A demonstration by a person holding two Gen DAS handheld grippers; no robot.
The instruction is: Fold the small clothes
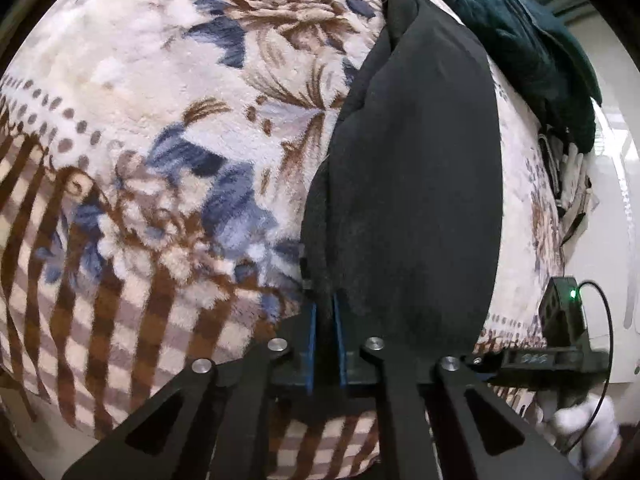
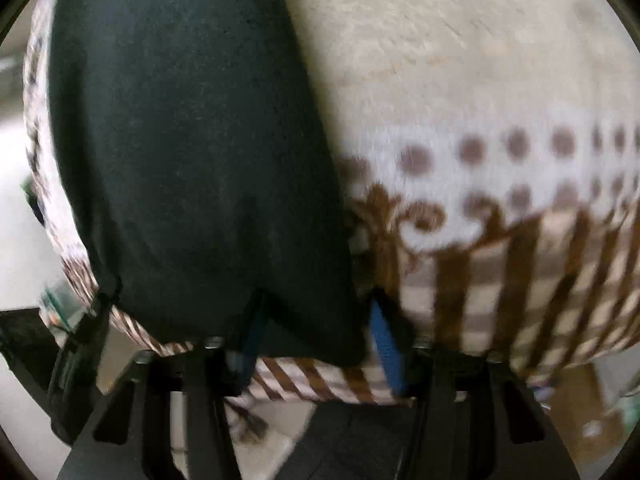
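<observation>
Now one black garment (image 1: 420,180) lies long and flat on the flowery blanket (image 1: 140,120), ready to fold. The left gripper (image 1: 325,320) is pressed together, pinching the garment's near edge, I think to lift it. The right gripper (image 2: 318,320) is spread, with the garment's other near corner between its fingers, not pinched. That makes two grippers. One dark green garment (image 1: 532,40) waits at the far edge.
</observation>
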